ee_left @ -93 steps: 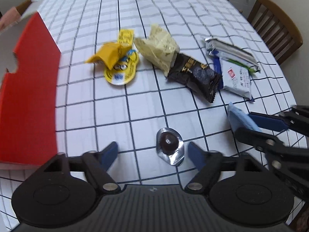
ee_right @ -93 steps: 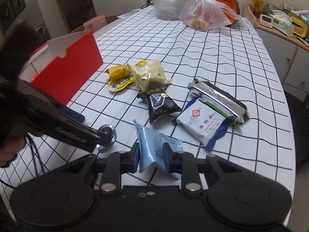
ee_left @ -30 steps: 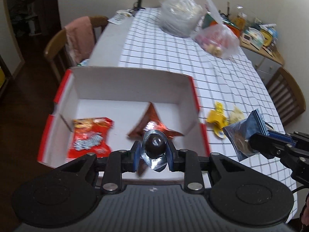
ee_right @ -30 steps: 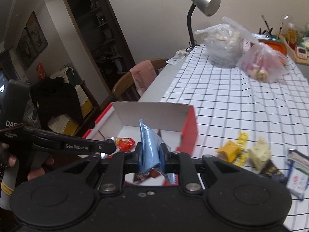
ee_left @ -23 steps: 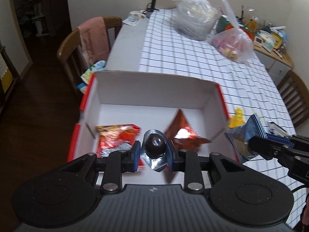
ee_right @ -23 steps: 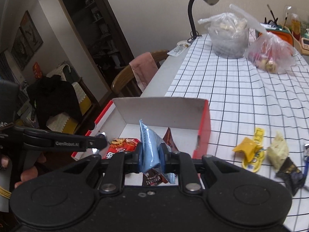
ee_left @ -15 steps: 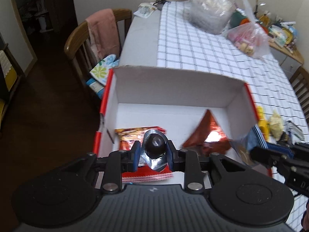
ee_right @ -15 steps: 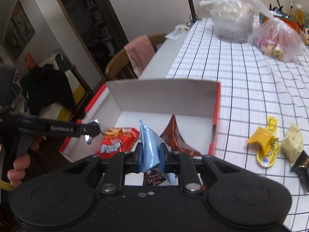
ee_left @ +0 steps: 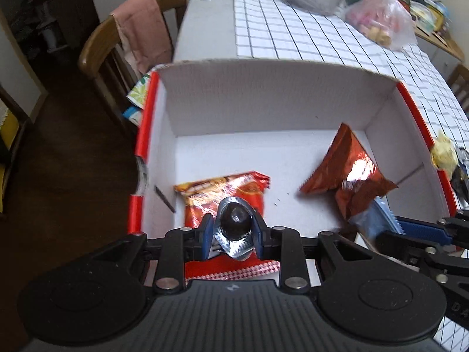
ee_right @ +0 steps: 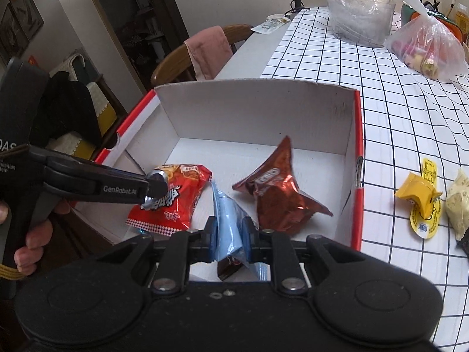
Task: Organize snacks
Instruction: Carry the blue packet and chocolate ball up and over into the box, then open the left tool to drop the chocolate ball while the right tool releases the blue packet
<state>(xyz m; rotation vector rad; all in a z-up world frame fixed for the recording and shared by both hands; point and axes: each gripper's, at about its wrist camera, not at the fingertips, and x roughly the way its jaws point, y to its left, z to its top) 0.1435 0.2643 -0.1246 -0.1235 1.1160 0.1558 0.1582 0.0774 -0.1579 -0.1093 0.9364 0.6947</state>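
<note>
My left gripper [ee_left: 231, 230] is shut on a small foil-wrapped chocolate cup [ee_left: 234, 223], held over the red packet [ee_left: 222, 190] inside the red-and-white cardboard box [ee_left: 278, 94]. From the right wrist view that left gripper [ee_right: 155, 186] hangs over the box's left part, with the foil chocolate cup [ee_right: 156, 177] in its tips. My right gripper [ee_right: 230, 234] is shut on a light blue snack packet [ee_right: 227, 220], just above the box's near edge. A brown foil packet [ee_right: 275, 196] lies in the box's right part.
Loose snacks lie on the checked tablecloth [ee_right: 410, 111] right of the box: a yellow packet [ee_right: 419, 193] and a pale one [ee_right: 458, 196]. Plastic bags [ee_right: 363, 14] stand at the table's far end. A wooden chair [ee_left: 123, 44] with a pink cloth stands at the table's left side.
Both grippers have moved down and closer over the box, each keeping its snack. The box now fills more of both views.
</note>
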